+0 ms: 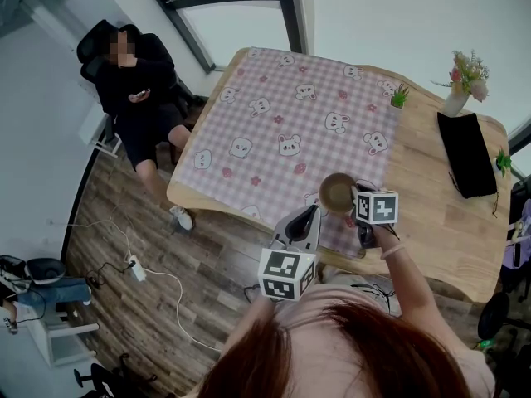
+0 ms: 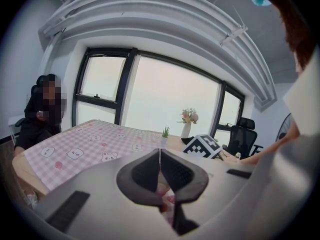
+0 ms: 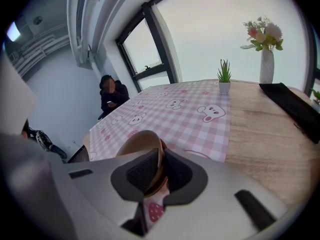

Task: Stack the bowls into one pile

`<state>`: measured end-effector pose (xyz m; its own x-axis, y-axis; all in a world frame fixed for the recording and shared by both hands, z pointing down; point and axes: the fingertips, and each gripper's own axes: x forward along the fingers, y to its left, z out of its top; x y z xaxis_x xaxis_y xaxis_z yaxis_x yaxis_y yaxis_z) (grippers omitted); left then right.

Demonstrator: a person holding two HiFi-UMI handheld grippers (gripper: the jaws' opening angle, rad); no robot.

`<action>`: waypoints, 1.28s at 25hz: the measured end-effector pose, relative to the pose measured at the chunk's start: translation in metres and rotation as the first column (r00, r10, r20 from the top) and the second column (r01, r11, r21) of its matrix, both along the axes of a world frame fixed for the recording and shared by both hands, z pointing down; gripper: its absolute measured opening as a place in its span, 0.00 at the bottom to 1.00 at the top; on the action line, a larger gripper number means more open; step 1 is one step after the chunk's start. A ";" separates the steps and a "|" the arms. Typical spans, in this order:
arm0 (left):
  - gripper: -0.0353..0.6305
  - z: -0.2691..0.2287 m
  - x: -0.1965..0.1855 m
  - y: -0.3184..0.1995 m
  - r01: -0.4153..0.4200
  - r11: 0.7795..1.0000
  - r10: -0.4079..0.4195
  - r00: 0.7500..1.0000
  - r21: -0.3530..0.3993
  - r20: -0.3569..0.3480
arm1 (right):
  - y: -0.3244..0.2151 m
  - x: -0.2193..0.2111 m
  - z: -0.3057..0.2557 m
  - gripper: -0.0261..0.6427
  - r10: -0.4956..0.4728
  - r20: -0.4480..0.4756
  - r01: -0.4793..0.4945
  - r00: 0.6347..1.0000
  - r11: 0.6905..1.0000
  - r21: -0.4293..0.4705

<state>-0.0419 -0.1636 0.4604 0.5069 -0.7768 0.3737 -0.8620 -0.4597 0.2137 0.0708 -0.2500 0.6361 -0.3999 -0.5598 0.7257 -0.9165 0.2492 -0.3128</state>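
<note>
Bowl (image 1: 338,193) is gripped by its rim in my right gripper (image 3: 161,166), over the near edge of the checked cloth (image 1: 290,114). Only the head view shows its brown inside, which looks bare. My left gripper (image 2: 160,170) has its jaws pressed together, holding nothing, just near-left of the bowl. The cloth runs open to the far edge.

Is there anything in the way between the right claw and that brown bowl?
Nothing visible does: the right gripper is clamped directly on the rim of the bowl, at the near edge of the checked cloth.
</note>
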 end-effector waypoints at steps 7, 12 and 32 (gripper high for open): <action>0.07 -0.002 -0.006 0.002 0.000 1.000 0.000 1.000 0.006 -0.004 | 0.002 -0.005 -0.007 0.12 -0.003 -0.029 0.004 1.000 1.000 0.019; 0.07 -0.004 -0.008 0.001 -0.007 1.000 0.007 1.000 0.003 -0.001 | 0.000 -0.004 -0.008 0.14 0.003 -0.043 -0.002 0.999 1.000 0.023; 0.07 -0.002 -0.031 0.002 -0.069 0.998 0.069 0.998 0.012 0.003 | 0.003 0.000 -0.025 0.17 0.125 -0.023 -0.123 0.992 0.987 0.102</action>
<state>-0.0733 -0.1613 0.4588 0.5587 -0.7444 0.3657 -0.8285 -0.5207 0.2059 0.0709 -0.2468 0.6107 -0.3024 -0.6742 0.6738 -0.9506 0.1618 -0.2647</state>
